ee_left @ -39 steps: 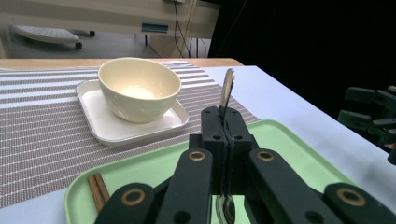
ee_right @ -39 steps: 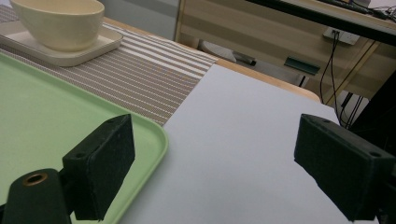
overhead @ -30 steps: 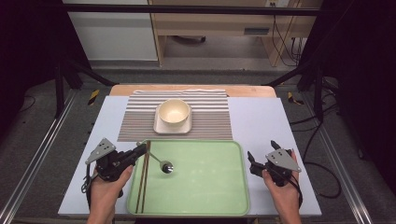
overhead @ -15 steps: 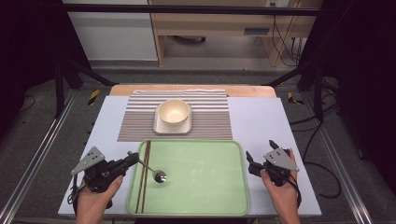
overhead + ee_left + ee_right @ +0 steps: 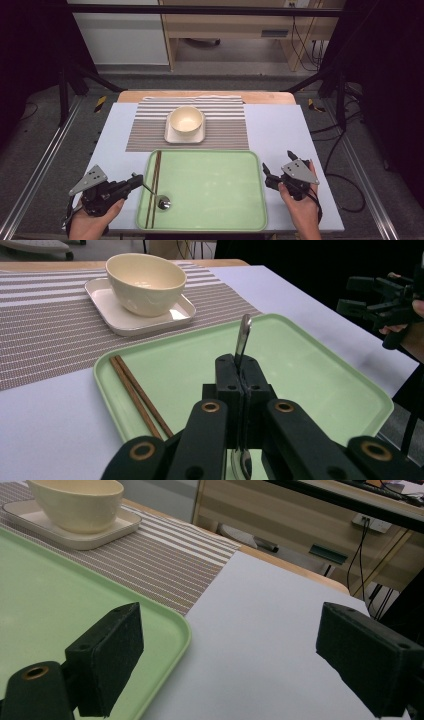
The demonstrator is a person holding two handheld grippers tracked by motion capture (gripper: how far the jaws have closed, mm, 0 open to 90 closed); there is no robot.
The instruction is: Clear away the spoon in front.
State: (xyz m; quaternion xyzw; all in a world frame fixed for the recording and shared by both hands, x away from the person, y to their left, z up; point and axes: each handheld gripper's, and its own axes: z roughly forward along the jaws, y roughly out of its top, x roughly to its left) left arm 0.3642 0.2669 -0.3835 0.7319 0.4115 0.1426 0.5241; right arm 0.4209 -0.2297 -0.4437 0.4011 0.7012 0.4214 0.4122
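Steel spoon [image 5: 243,340] is clamped upright between the left gripper [image 5: 239,371] jaws, over the green tray [image 5: 320,375].

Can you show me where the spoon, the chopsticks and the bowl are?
spoon [image 5: 243,337]: left gripper view, on its metal handle above the jaws.
chopsticks [image 5: 155,185]: high view, on the middle of the pair.
bowl [image 5: 186,120]: high view, on its inside.

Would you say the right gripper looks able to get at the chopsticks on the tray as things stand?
Probably yes: the right gripper is open beside the green tray, and bare tray lies between it and the chopsticks, though the spoon-holding left gripper hovers close.
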